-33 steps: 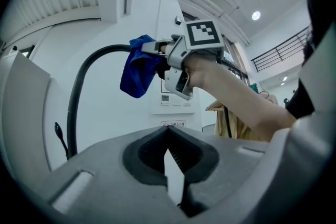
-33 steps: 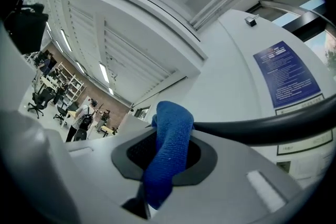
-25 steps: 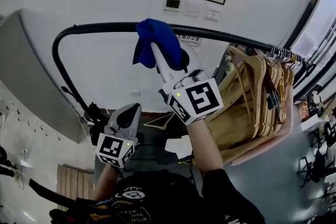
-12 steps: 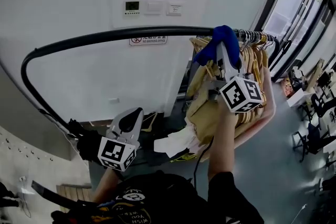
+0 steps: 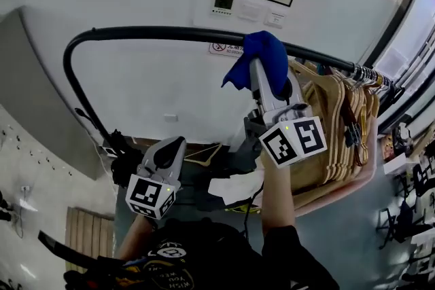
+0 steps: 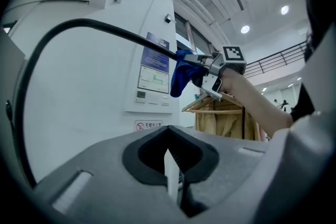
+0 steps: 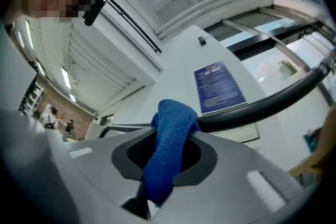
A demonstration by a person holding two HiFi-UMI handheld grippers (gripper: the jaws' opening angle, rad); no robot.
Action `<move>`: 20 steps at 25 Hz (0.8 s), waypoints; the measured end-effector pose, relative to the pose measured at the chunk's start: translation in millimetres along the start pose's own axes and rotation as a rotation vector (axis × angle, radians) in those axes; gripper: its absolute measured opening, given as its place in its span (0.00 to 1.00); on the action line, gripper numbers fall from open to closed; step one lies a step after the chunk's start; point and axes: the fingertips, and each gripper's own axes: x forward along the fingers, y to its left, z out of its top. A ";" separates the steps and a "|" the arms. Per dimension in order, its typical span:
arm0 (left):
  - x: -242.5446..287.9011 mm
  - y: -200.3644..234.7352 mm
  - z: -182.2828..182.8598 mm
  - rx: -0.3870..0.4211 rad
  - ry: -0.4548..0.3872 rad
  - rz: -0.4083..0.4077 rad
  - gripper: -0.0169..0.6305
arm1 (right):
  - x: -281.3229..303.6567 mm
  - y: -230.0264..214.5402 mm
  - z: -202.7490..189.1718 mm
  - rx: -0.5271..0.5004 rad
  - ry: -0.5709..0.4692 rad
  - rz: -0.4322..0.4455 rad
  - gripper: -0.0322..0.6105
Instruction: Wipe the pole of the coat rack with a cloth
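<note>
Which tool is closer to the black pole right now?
Right. The right tool holds the blue cloth against the pole; the left tool hangs well below it, shut and empty.

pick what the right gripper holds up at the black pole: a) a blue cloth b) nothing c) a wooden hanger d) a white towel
a: the right gripper is shut on a blue cloth that lies against the black pole, as the right gripper view shows.

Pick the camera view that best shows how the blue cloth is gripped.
The right gripper view: the blue cloth fills the centre, pinched between the jaws and lying against the pole. The head view shows it bunched on the pole; the left gripper view shows it small and far off.
</note>
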 end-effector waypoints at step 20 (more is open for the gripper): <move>-110.3 113.5 -0.3 -0.036 0.003 0.288 0.03 | 144.7 225.4 -72.4 0.121 0.080 0.428 0.15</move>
